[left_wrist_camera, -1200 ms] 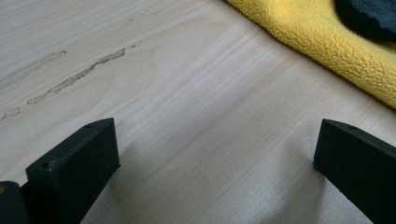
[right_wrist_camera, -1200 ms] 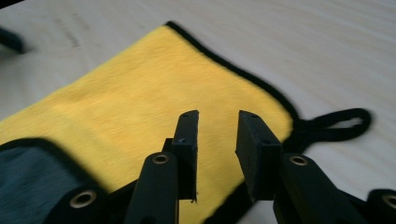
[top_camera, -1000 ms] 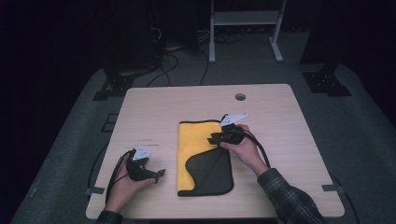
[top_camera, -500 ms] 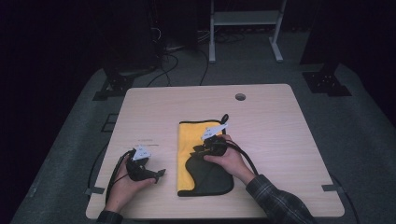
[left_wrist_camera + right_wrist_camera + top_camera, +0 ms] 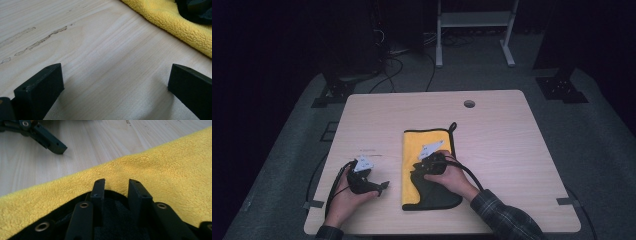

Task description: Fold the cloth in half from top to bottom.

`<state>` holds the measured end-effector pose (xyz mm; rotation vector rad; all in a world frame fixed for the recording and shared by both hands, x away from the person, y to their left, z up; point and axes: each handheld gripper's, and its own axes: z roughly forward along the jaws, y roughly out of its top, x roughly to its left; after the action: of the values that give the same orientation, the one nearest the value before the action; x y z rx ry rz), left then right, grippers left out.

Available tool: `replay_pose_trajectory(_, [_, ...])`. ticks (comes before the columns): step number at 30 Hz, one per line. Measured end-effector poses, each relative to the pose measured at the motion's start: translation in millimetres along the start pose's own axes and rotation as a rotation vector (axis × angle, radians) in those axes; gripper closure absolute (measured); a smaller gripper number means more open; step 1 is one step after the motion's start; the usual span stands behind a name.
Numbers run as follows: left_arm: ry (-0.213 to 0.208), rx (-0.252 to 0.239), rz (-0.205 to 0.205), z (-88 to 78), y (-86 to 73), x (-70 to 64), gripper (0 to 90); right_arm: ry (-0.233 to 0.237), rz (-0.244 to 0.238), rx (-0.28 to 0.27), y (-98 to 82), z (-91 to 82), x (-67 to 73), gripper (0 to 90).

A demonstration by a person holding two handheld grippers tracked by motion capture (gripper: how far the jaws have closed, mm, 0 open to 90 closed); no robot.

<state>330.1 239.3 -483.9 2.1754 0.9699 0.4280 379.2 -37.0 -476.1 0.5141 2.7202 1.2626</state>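
on the desk (image 5: 512, 150), near its middle and toward the person's side, lies a cloth (image 5: 428, 150), yellow on one face and black on the other, with a black hem and a small loop at its far corner. its near part is folded over so the black face shows on top, and the yellow face lies bare beyond it.

the right gripper (image 5: 418, 169) rests on the cloth at the edge of the black flap. in the right gripper view its jaws stand a narrow gap apart, having just been closing, with the tips of the gripper (image 5: 117, 185) at the black hem where it meets the yellow pile. the hem curves up between them, but i cannot tell whether the pads press on it. the right hand (image 5: 451, 176) lies over the black part.

the left gripper (image 5: 381, 186) sits on bare wood just left of the cloth, held in the left hand (image 5: 346, 199). in the left gripper view its jaws are spread wide, with nothing but wood between them around the gripper (image 5: 115, 80), and the cloth's (image 5: 175, 22) yellow edge lies ahead to the right, apart from them.
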Motion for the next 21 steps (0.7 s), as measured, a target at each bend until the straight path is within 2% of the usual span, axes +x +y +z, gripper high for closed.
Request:
replay_pose_trajectory(1, [0.000,0.000,-0.001,0.0,0.0,-0.1,0.0,0.000,0.000,0.004,-0.4,-0.3,1.0,74.6])
replay_pose_trajectory(2, [0.000,0.000,-0.001,0.0,0.0,-0.1,0.0,0.000,0.000,0.004,-0.4,-0.3,1.0,74.6])
replay_pose_trajectory(3, [0.000,0.000,-0.001,0.0,0.0,-0.1,0.0,0.007,0.001,0.007,-0.7,-0.9,2.2,79.9])
replay_pose_trajectory(6, [0.000,0.000,-0.001,0.0,0.0,-0.1,0.0,0.018,0.019,0.008,-0.6,-0.8,2.1,82.9])
replay_pose_trajectory(14, [0.000,-0.001,-0.001,0.0,0.0,0.0,0.0,0.051,0.066,-0.020,3.9,-12.6,-0.9,84.2])
replay_pose_trajectory(21, [0.000,-0.001,-0.001,0.1,0.0,-0.1,0.0,0.071,0.105,-0.059,1.7,-35.4,-1.4,84.1])
